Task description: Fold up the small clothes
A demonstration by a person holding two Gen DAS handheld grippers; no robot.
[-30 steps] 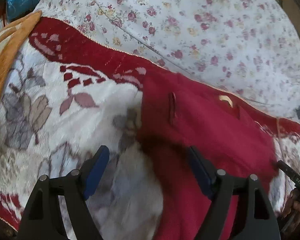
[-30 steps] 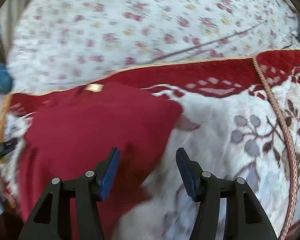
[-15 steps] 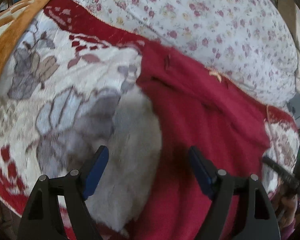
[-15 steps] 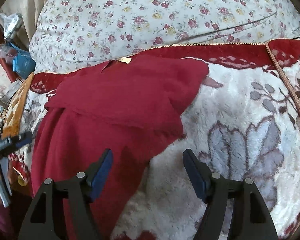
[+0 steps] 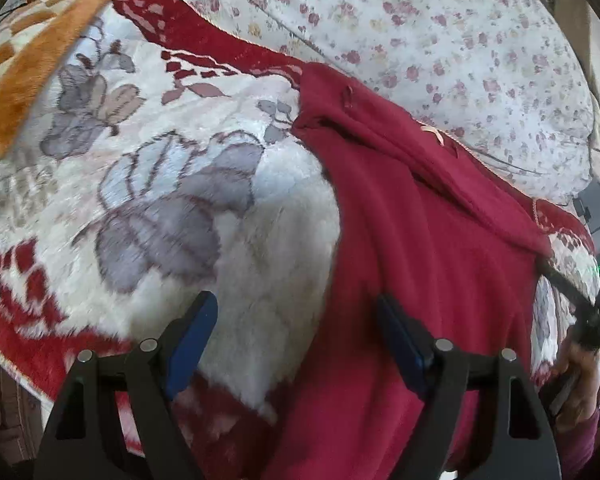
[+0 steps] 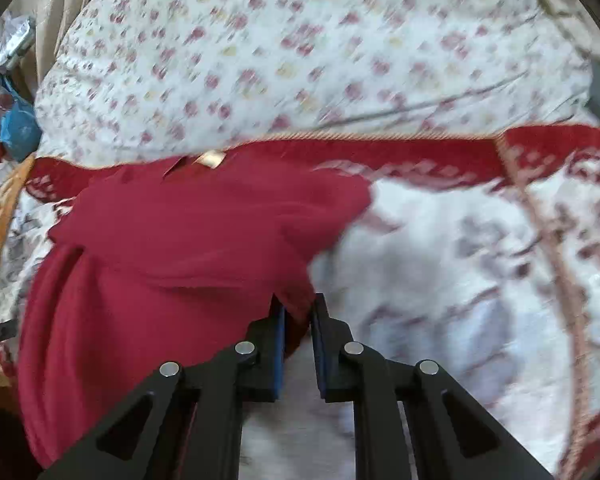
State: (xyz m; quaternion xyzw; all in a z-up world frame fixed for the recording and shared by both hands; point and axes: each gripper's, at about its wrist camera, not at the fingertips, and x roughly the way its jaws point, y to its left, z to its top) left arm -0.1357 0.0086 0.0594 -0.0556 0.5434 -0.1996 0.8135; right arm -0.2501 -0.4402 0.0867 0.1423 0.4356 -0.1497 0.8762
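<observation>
**Ana:** Across the plush blanket (image 5: 236,240), where does the red garment (image 5: 420,248) lie?

**Ben:** It is spread over the blanket's middle, neck label (image 6: 210,158) at the far end, touching the blanket's red border (image 6: 420,156). One sleeve looks already folded across the chest. Beyond the border is the flowered bedsheet (image 6: 320,40).

**Ana:** So which step is this?

**Ben:** I judge a side fold is under way. The right hand-held gripper (image 6: 298,320) has its jaws nearly closed on the garment's near right edge, a pinch of red cloth between the blue pads. The left hand-held gripper (image 5: 296,344) is spread wide and holds nothing; it hangs above the garment's left edge, one finger over the white pile, the other over red cloth.

**Ana:** And the next move?

**Ben:** Probably carrying the pinched edge toward the garment's midline, while the left takes or pins the opposite side. The cloth is soft and thick, so it may slip from the pinch or bunch.

**Ana:** Anything in the way?

**Ben:** Not much. An orange cloth (image 5: 32,64) lies left of the garment, well apart, and a blue bag (image 6: 18,132) sits off the bedsheet's far left corner. The right view is blurred, so finer detail is unclear.
</observation>
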